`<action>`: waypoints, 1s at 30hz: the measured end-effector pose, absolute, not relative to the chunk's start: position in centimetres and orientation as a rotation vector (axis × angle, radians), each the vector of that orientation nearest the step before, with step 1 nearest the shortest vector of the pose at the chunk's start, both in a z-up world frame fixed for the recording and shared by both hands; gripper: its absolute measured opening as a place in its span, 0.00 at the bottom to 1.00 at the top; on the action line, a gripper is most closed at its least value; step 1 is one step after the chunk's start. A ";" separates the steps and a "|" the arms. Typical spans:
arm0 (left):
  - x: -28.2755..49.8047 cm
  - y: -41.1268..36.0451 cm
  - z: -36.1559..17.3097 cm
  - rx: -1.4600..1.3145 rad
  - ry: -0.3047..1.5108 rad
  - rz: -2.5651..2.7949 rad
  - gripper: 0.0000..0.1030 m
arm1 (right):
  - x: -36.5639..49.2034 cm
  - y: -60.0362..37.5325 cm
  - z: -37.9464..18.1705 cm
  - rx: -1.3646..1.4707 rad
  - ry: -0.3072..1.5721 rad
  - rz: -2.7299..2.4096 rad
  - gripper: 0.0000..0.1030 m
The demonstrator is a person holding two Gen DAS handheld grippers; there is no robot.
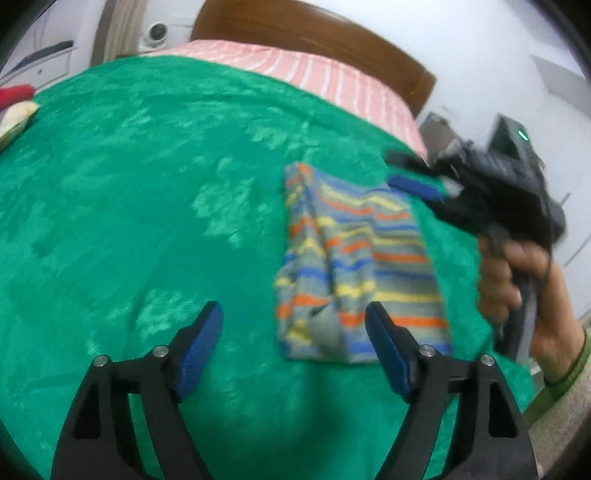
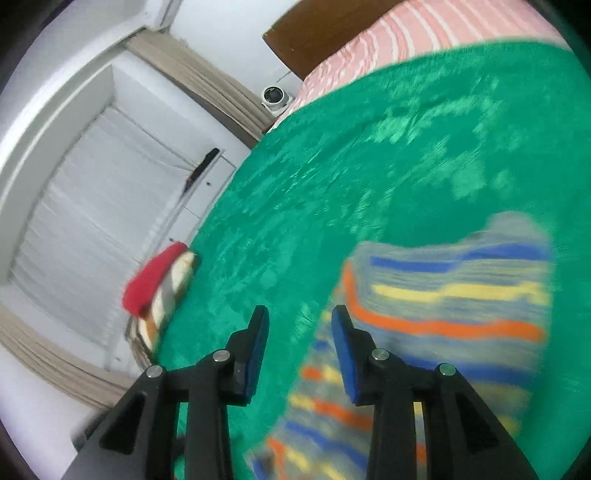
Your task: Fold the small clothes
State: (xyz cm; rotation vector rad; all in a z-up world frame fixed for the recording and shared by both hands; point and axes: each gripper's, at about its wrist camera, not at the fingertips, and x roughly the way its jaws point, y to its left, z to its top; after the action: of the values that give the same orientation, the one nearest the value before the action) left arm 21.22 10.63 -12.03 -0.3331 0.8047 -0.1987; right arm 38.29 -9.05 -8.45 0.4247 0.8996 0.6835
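From the left wrist camera, the left claw (image 1: 293, 325) stood wide apart with nothing in it. A small folded piece of clothing with grey, orange, blue and yellow stripes (image 1: 354, 258) lay flat on the bed's green fuzzy blanket (image 1: 147, 203). A hand (image 1: 524, 295) held the right claw (image 1: 410, 177) near the cloth's far corner.

From the right wrist camera, the right claw (image 2: 299, 314) was partly apart and held nothing. The striped cloth (image 2: 443, 295) lay blurry under it. A red and cream bundle (image 2: 159, 284) sat at the blanket's edge.

A home bedroom: a bed (image 1: 147, 184) with green cover, wooden headboard (image 1: 314, 33), striped sheet (image 1: 332, 77) and curtains (image 2: 207, 85)
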 end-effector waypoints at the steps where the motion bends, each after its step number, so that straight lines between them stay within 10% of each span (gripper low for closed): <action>1: 21.6 9.9 -11.9 -0.323 0.801 -0.224 0.78 | 37.2 -9.9 -8.0 0.381 0.890 0.676 0.35; 4: 23.0 7.7 -11.9 -0.244 0.785 -0.267 0.74 | 32.0 -11.4 -7.4 0.221 0.869 0.684 0.35; 7: 25.7 6.4 -14.6 -0.127 0.938 -0.156 0.13 | 28.5 -12.8 -9.8 0.129 0.920 0.732 0.35; 11: 25.7 9.9 -14.5 -0.162 0.960 0.030 0.13 | 25.7 -13.6 -16.1 0.044 1.043 0.647 0.22; 13: 25.6 12.2 -13.6 -0.224 0.951 0.021 0.27 | 24.9 -14.5 -15.4 0.055 1.029 0.620 0.23; 14: 25.9 13.0 -13.3 -0.274 0.947 -0.025 0.52 | 24.8 -15.1 -14.6 0.080 1.013 0.607 0.27; 17: 27.7 13.3 -12.2 -0.359 0.921 -0.199 0.95 | 26.0 -17.4 -12.3 0.186 0.899 0.571 0.74; 24: 36.6 7.9 -15.8 -0.171 1.138 -0.308 0.95 | 36.0 -19.1 -16.7 0.505 1.030 0.518 0.65; 25: 37.0 7.1 -15.8 -0.134 1.116 -0.305 0.89 | 36.7 -18.5 -17.3 0.528 1.035 0.535 0.52; 27: 37.3 5.9 -15.8 -0.112 1.114 -0.333 0.27 | 37.5 -16.7 -18.0 0.528 1.039 0.540 0.35; 30: 36.7 5.0 -15.2 -0.111 1.102 -0.296 0.17 | 35.6 -11.7 -15.5 0.152 0.971 0.416 0.26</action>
State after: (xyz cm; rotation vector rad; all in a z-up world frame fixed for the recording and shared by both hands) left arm 36.75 5.04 -15.25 -0.1115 1.1023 -0.2955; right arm 35.57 -11.66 -15.47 0.1521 0.9715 0.4161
